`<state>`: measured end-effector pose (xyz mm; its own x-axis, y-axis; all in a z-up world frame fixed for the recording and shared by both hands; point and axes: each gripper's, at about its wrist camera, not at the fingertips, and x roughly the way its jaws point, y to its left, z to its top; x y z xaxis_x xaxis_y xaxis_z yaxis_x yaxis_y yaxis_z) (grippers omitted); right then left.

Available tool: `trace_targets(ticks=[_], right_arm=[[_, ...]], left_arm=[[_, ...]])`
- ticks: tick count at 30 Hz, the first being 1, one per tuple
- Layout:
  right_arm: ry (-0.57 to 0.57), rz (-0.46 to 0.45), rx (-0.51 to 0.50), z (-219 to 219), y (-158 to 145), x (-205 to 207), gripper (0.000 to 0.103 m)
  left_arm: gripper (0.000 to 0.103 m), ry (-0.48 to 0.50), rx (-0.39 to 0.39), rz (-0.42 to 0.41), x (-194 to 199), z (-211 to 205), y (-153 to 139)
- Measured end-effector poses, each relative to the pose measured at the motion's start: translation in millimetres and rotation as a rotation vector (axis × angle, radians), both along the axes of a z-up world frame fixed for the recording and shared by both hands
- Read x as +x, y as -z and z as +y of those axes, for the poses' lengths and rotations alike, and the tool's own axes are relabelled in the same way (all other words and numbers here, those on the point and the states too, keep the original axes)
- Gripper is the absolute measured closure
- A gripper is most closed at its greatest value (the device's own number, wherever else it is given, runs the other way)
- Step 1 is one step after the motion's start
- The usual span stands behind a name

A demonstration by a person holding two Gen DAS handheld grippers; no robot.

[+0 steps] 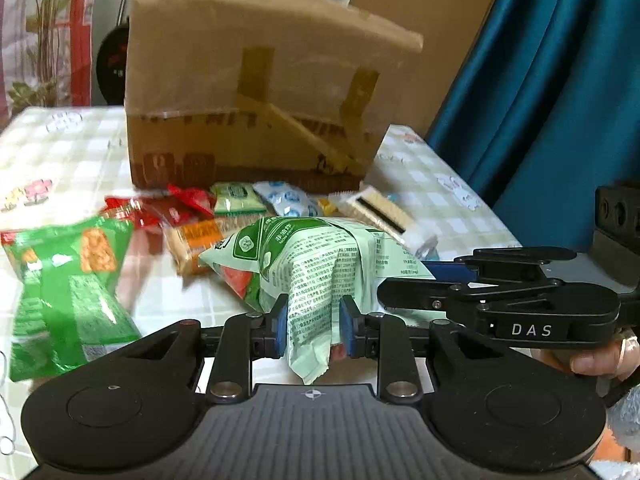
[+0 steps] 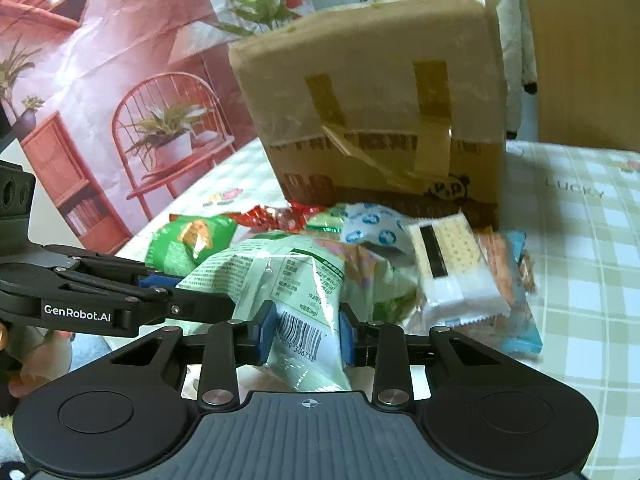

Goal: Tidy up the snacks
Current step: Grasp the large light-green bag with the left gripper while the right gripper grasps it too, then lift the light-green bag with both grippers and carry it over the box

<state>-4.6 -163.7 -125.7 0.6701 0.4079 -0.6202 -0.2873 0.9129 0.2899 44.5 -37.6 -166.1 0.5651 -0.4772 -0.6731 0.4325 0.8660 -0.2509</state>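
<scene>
Fingers (image 1: 282,326) pinching pale-green snack bag (image 1: 320,264) — both grippers

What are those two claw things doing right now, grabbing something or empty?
Left gripper: closed on one end of the pale green snack bag.
Right gripper: closed on the barcode end of the same bag.

Soft indoor light, motion blur on snacks, fisheye bending at edges.

A pale-green printed snack bag (image 1: 320,264), red packets (image 1: 160,208) at its ten o'clock, a brown cardboard box (image 1: 256,92) (tape-striped), a green-checked tablecloth (image 1: 60,152).
</scene>
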Motion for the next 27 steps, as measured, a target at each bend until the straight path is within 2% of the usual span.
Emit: trace_targets(ticks=[9,17,24,27], right_arm=[[-0.007,-0.154,-0.027,12,-52,-12,0.074],[-0.011,-0.312,-0.065,16,-110,-6,0.074],[-0.015,-0.445,-0.122,7,-161,27,0.074],[-0.014,-0.475,-0.145,0,-178,55,0.074]], left_arm=[[0.075,-0.024,-0.018,-0.158,-17,4,-52],[0.075,-0.037,-0.041,-0.313,-16,4,-102],[0.075,-0.040,-0.065,-0.445,13,-6,-143],[0.073,-0.035,-0.091,-0.459,42,-10,-158]])
